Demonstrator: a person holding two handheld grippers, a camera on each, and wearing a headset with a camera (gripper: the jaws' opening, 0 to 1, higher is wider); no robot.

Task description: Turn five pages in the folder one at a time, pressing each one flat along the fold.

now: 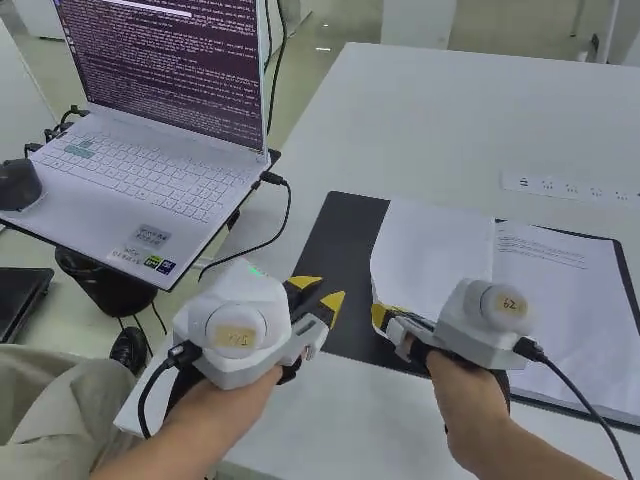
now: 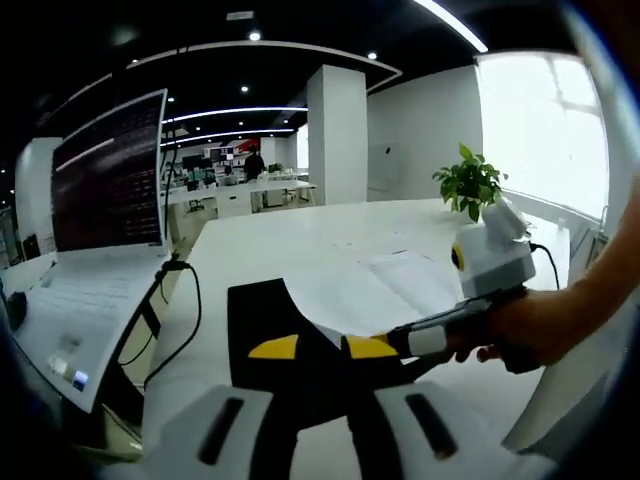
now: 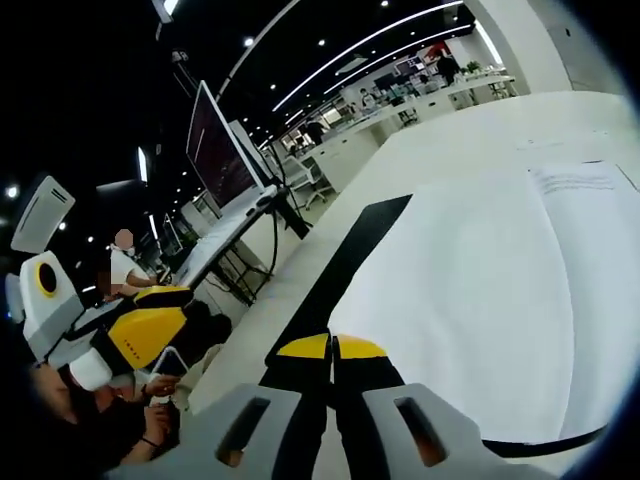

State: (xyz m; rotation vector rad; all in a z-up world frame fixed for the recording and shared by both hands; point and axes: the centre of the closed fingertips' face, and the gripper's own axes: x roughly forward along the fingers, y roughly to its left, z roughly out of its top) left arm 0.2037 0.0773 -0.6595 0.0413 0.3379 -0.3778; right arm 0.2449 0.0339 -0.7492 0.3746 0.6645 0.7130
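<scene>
On the white table (image 1: 420, 110), which takes up most of the head view, an open laptop (image 1: 140, 170) sits at the far left on a raised stand, its screen full of text and a dark cable running from its right edge down over the table's edge. Right of it, close to the near edge, the folder (image 1: 340, 260) lies open and flat, its black inside cover bare on the left and a printed sheet (image 1: 570, 290) lying flat on the right half. Between them one white page (image 1: 430, 250) stands bowed up off the folder, with its near left corner at the right gripper (image 1: 381, 316). That gripper's fingers (image 3: 305, 347) are closed together, and the page's left edge runs straight down into them (the corner looks pinched there). The left gripper (image 1: 318, 292) hangs just beside it over the folder's near left corner, its yellow-tipped fingers (image 1: 303, 282) apart and holding nothing. A white power strip (image 1: 570, 187) lies on the table beyond the folder, well apart from it. A dark mouse (image 1: 18, 183) rests left of the laptop.
</scene>
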